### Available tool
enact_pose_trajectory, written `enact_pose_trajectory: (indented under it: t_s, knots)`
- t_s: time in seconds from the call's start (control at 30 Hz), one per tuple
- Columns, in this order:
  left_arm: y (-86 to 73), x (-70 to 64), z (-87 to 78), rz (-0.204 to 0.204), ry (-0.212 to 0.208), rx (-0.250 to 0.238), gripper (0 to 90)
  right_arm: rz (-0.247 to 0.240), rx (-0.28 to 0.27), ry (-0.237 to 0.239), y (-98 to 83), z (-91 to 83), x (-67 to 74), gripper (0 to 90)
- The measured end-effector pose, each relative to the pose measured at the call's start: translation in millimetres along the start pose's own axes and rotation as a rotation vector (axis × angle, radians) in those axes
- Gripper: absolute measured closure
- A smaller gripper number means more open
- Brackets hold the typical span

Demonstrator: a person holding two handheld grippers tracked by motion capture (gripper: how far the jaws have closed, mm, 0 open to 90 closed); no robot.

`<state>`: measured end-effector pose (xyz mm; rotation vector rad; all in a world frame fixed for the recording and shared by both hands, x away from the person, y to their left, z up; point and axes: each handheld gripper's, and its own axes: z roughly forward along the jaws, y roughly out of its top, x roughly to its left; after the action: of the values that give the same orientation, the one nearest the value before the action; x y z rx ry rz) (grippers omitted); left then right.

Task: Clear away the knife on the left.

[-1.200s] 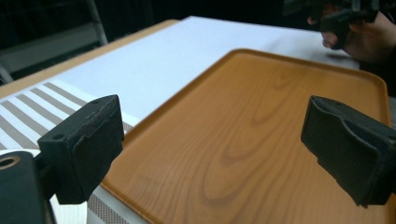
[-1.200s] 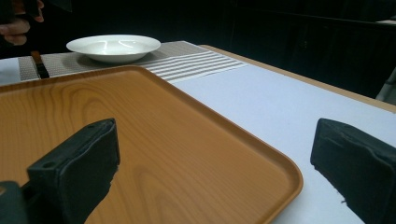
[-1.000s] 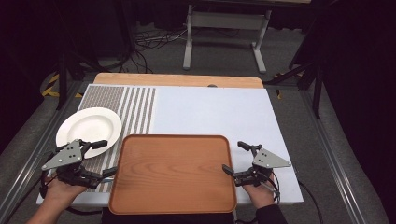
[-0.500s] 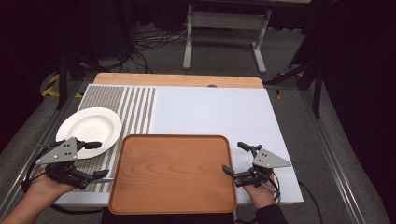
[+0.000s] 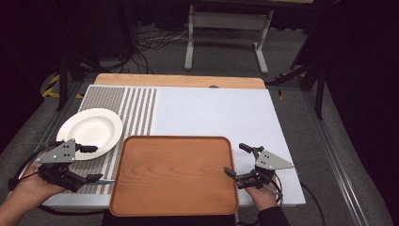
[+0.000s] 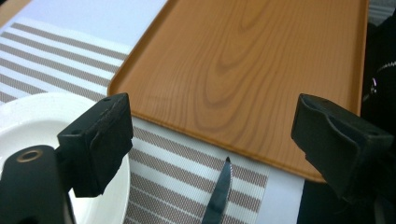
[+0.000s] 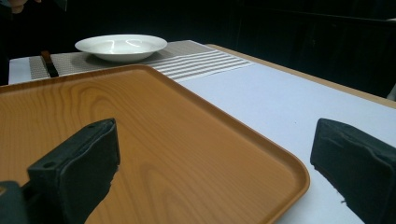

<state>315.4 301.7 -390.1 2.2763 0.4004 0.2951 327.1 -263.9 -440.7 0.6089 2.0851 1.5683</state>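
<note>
On the striped mat just left of the wooden tray [image 5: 174,174], a knife [image 6: 219,191] lies between the left gripper's [image 5: 91,162] spread jaws, which have just been closing slightly, not yet pinching. Right gripper [image 5: 236,160] hangs wide, empty, at the tray's right edge. Step: grasping the knife; next, lower and close squarely.

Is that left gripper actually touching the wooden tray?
Apart. In the left gripper view, the left gripper has open jaws with striped placemat showing between them and the tray. The high view shows the same gap.
</note>
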Motion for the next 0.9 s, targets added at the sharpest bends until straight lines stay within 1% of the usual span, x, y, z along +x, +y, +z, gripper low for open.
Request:
enact_pose_trajectory:
  t_s: [0.07, 0.2, 0.37, 0.4, 0.47, 0.5, 0.53, 0.57, 0.6, 0.63, 0.7, 0.73, 0.83, 0.87, 0.9]
  knots:
    - [-1.4, 2.6, 0.2, 0.007, -0.003, 0.031, 14.0, -0.001, 0.0, -0.002, 0.5, -1.3, -0.5, 1.9]
    - [-3.3, 5.4, -0.4, 0.016, -0.017, 0.059, 15.3, 0.007, -0.003, -0.009, -0.2, -4.1, -3.2, 1.9]
    - [-3.6, 6.9, -1.0, 0.044, -0.022, 0.096, 16.3, 0.008, -0.005, -0.01, 0.0, -5.3, -4.6, 1.9]
    - [-5.6, 8.8, 1.4, 0.051, -0.033, 0.13, 19.6, 0.004, -0.005, -0.006, 0.4, -6.5, -5.4, 1.9]
    - [-7.7, 11.1, 4.5, 0.06, -0.041, 0.171, 19.7, 0.004, -0.006, -0.006, 0.4, -7.0, -5.8, 1.9]
    - [-7.7, 11.1, 4.5, 0.06, -0.041, 0.171, 19.9, 0.004, -0.006, -0.006, 0.4, -7.0, -5.8, 1.9]
    - [-8.8, 12.1, 5.6, 0.067, -0.044, 0.186, 20.6, 0.007, -0.006, -0.003, 0.2, -7.5, -6.4, 1.9]
    - [-9.7, 13.0, 5.6, 0.079, -0.043, 0.202, 21.2, 0.007, -0.006, -0.003, 0.2, -7.5, -6.4, 1.9]
    - [-10.2, 13.5, 5.7, 0.089, -0.04, 0.207, 22.0, 0.008, -0.006, -0.003, 0.1, -7.5, -6.5, 1.9]
    - [-10.2, 13.5, 5.7, 0.089, -0.04, 0.207, 22.3, 0.008, -0.004, -0.003, 0.1, -7.4, -6.5, 1.9]
    - [-11.4, 15.1, 5.9, 0.097, -0.047, 0.239, 24.0, 0.008, -0.005, 0.001, 0.0, -7.1, -6.6, 1.9]
    - [-11.4, 15.1, 5.9, 0.097, -0.047, 0.239, 24.3, 0.007, -0.006, 0.001, 0.0, -7.3, -6.7, 1.9]
    - [-13.7, 16.4, 8.0, 0.115, -0.061, 0.301, 24.4, 0.008, -0.007, 0.001, 0.3, -8.6, -7.4, 1.9]
    - [-13.7, 16.4, 8.0, 0.115, -0.061, 0.301, 24.5, 0.008, -0.007, 0.001, 0.3, -8.6, -7.4, 1.9]
    - [-14.3, 16.3, 8.2, 0.116, -0.064, 0.317, 24.7, 0.008, -0.008, -0.002, 0.3, -9.5, -8.0, 1.9]
